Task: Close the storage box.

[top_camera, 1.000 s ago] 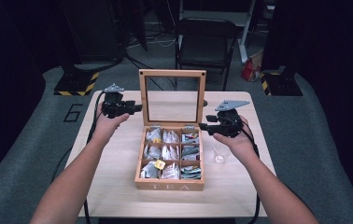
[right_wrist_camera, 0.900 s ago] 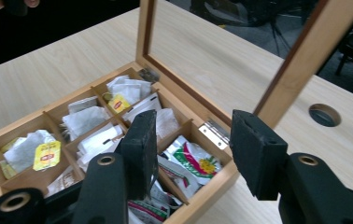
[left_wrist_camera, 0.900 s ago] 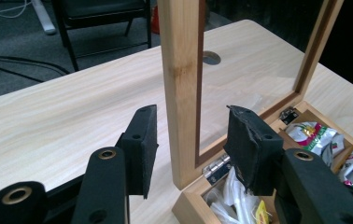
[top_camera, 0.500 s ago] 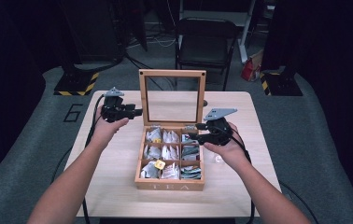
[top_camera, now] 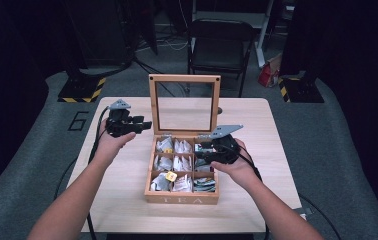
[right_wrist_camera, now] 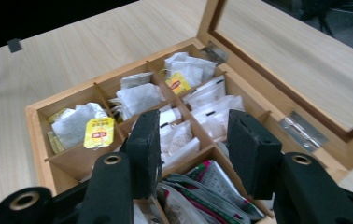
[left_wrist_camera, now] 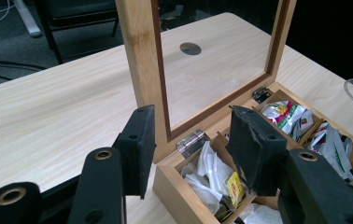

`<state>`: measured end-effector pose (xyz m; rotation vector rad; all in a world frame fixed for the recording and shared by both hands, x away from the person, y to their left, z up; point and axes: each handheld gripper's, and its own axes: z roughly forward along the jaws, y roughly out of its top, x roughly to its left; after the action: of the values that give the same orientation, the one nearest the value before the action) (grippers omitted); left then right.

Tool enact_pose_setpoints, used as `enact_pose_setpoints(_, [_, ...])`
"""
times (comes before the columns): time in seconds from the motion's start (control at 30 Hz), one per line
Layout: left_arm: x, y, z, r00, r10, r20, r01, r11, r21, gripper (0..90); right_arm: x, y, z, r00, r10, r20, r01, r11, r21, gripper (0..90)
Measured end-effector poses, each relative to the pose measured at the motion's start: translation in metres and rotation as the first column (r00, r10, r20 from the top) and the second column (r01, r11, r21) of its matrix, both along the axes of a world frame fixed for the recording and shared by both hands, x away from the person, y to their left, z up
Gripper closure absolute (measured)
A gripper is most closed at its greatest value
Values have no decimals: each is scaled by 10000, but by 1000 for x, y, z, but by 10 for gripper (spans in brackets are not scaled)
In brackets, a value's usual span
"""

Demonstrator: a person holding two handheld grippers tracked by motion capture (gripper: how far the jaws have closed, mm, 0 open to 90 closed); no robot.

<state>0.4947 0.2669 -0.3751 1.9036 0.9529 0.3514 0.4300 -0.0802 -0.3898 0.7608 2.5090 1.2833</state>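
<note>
Hovering over the right-hand column of the wooden tea box [top_camera: 182, 197], the right gripper [top_camera: 203, 154] has its jaws parted with nothing between them, and they have just been closing a little. Directly below that claw in the right gripper view lies a compartment of green, white and red foil sachets [right_wrist_camera: 202, 196], loosely stacked and overlapping. Just beyond the jaws, the middle column holds white paper packets [right_wrist_camera: 184, 135], and farther off toward the box's far wall sit crumpled white tea bags [right_wrist_camera: 76, 123], one with a yellow tag [right_wrist_camera: 100, 132] draped over a divider; the tag carries a small red mark whose writing is too small to read. Another yellow tag [right_wrist_camera: 178, 83] shows in the compartment nearest the hinge. The box is light bamboo with thin dividers making nine compartments, and its front wall bears the word "TEA" in the high view. Behind the claw's reach the glass-paned lid [top_camera: 184, 102] stands upright on silver hinges [right_wrist_camera: 303, 131]. Across the box, the left gripper [top_camera: 144, 125] waits released just beside the lid's left frame, its jaws apart and gripping nothing, with the box's near corner below them. The box rests on a pale wooden table [top_camera: 257, 125], with a dark chair [top_camera: 219, 47] beyond.
</note>
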Motion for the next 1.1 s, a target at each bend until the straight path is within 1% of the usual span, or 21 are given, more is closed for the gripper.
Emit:
enact_pose_setpoints(0.07, [-1,0,0,10000,-89,-37,89,9999,49,512,-1,3,-2,10000,67,-25,-67,10000,-2,548])
enact_pose_setpoints(0.2, [-3,0,0,9999,-136,0,136,9999,40,512,-1,9,-7,9991,413,-128,-413,9991,-19,554])
enact_pose_setpoints(0.23, [-4,1,0,9999,-160,-31,160,9999,54,512,-2,11,-8,9989,400,-241,-401,9992,-18,557])
enact_pose_setpoints(0.27, [-5,1,0,9998,-190,-10,190,9998,98,512,-2,13,-10,9985,497,-225,-498,9988,-19,561])
enact_pose_setpoints(0.3, [-6,1,-1,9998,-173,-14,173,9998,21,512,-2,15,-11,9981,558,-257,-558,9984,3,562])
enact_pose_setpoints(0.43, [-9,1,-2,9998,-210,1,210,9998,33,512,-3,26,-17,9953,895,-376,-897,9960,-46,577])
enact_pose_setpoints(0.5, [-11,2,-2,9997,-242,-11,242,9996,153,512,-4,30,-19,9939,994,-486,-997,9950,-39,587])
enact_pose_setpoints(0.53, [-11,2,-2,9997,-236,26,235,9997,116,511,-3,32,-21,9923,1158,-448,-1163,9932,-91,592])
enact_pose_setpoints(0.57, [-12,2,-2,9997,-240,29,239,9997,90,512,-4,34,-21,9916,1155,-580,-1162,9932,-81,598])
enact_pose_setpoints(0.6, [-13,2,-2,9996,-277,26,277,9995,127,511,-4,36,-22,9911,1210,-552,-1216,9926,-77,603])
enact_pose_setpoints(0.67, [-14,2,-2,9995,-306,32,305,9994,147,512,-5,39,-24,9898,1274,-636,-1283,9917,-96,605])
enact_pose_setpoints(0.7, [-14,2,-2,9995,-312,27,312,9994,140,512,-4,41,-24,9889,1368,-573,-1377,9904,-121,607])
enact_pose_setpoints(0.8, [-16,2,-4,9995,-317,25,316,9994,124,512,-6,46,-26,9879,1411,-649,-1422,9898,-122,612])
enact_pose_setpoints(0.83, [-16,2,-5,9994,-347,3,347,9993,105,512,-6,47,-26,9870,1503,-570,-1514,9883,-156,616])
enact_pose_setpoints(0.87, [-17,2,-6,9995,-324,6,324,9995,43,512,-7,49,-27,9864,1525,-618,-1539,9879,-182,621])
enact_pose_setpoints(0.93, [-18,3,-7,9995,-308,-14,308,9995,-35,513,-7,53,-28,9855,1584,-612,-1599,9869,-204,635])
enact_pose_setpoints(0.97, [-18,3,-8,9995,-313,17,313,9995,-8,513,-7,54,-29,9844,1661,-582,-1677,9856,-232,644])
enact_pose_setpoints(1.03, [-19,3,-9,9995,-309,-16,309,9995,-108,513,-7,57,-30,9836,1649,-730,-1667,9858,-202,672])
enact_pose_setpoints(1.1, [-19,3,-10,9994,-349,-5,349,9994,-49,513,-6,59,-32,9821,1734,-729,-1755,9842,-235,694])
